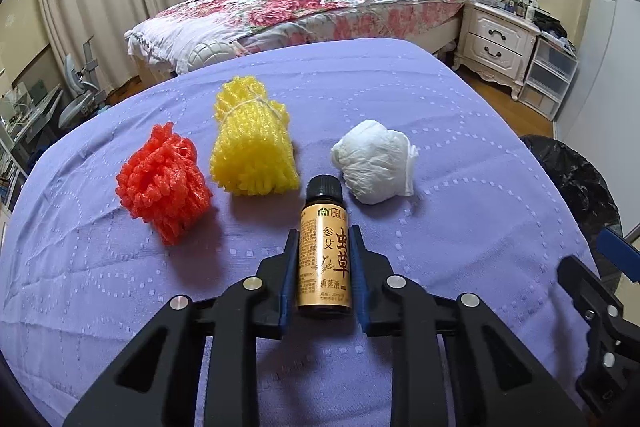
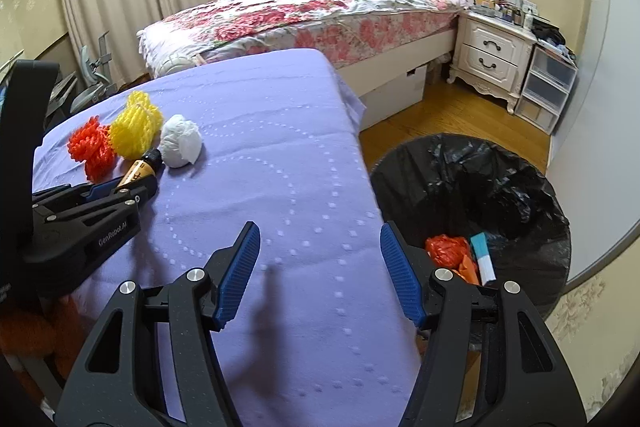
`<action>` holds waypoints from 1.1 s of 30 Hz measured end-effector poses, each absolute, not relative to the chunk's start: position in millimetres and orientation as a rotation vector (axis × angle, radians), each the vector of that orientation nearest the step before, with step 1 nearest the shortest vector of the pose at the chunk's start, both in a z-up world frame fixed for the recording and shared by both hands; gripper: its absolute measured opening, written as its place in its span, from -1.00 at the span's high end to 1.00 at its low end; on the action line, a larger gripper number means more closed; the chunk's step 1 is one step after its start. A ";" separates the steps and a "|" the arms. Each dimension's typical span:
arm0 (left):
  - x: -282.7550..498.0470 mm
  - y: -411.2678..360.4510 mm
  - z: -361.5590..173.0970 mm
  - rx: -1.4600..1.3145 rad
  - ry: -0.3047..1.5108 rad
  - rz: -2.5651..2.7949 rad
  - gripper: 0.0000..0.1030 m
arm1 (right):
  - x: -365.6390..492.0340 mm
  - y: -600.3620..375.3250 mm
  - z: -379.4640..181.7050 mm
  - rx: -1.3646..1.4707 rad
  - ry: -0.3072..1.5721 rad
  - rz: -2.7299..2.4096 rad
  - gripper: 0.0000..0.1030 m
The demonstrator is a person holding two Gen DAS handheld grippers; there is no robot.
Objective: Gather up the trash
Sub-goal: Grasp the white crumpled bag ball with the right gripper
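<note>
left gripper [image 1: 325, 247] is clamped on a small brown bottle [image 1: 325, 251] with a gold label and black cap, both blue pads pressed against its sides, cap pointing away toward the far side. the bottle sits low over the purple table cover [image 1: 400, 99]; cannot tell if it touches the cloth. in the right wrist view the same bottle [image 2: 142, 169] shows at the left, gripped by the left gripper [image 2: 138, 183].

just beyond the bottle lie three pieces of trash in a row on the cover: red foam net [image 1: 164, 183] on the left, yellow foam net [image 1: 252, 139] in the middle, tied with string, white paper wad [image 1: 374, 163] on the right. the red and yellow nets touch or nearly touch; the wad sits apart from the yellow one, just right of the bottle cap.

right gripper [image 2: 320, 269] is spread wide, holding nothing, hanging over the near right edge of the cover. right of the table on the wood floor stands a bin with a black bag [image 2: 472, 187]. inside it are orange plastic scraps [image 2: 448, 251] and a teal and white box [image 2: 484, 259].

far back: bed [image 2: 320, 7] with floral quilt, white nightstand [image 2: 492, 55].
</note>
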State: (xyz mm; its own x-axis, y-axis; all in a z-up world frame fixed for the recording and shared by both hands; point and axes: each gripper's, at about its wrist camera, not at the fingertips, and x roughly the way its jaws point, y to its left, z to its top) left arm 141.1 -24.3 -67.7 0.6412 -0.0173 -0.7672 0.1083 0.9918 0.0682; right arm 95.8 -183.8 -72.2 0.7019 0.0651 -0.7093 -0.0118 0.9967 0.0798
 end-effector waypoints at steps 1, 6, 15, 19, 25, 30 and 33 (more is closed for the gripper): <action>138.6 -23.2 -67.6 0.106 0.869 -0.076 0.52 | 97.0 -181.4 -72.8 0.071 0.796 0.053 -0.19; 124.1 -8.9 -64.8 0.071 0.856 -0.079 0.52 | 105.0 -160.0 -73.2 0.047 0.813 0.105 -0.19; 101.5 46.0 -62.1 0.014 0.851 0.004 0.52 | 119.3 -114.9 -75.9 -0.022 0.837 0.197 -0.31; 103.0 77.3 -63.7 -0.027 0.862 0.063 0.52 | 132.8 -102.8 -77.1 -0.023 0.855 0.208 -0.31; 114.5 114.8 -65.1 -0.068 0.871 0.136 0.52 | 153.2 -83.5 -79.7 -0.052 0.873 0.199 -0.31; 120.6 135.3 -64.6 -0.082 0.872 0.168 0.52 | 166.2 -67.3 -78.8 -0.081 0.876 0.199 -0.29; 122.8 142.7 -64.7 -0.094 0.871 0.173 0.52 | 179.2 -64.8 -79.3 -0.074 0.884 0.189 -0.20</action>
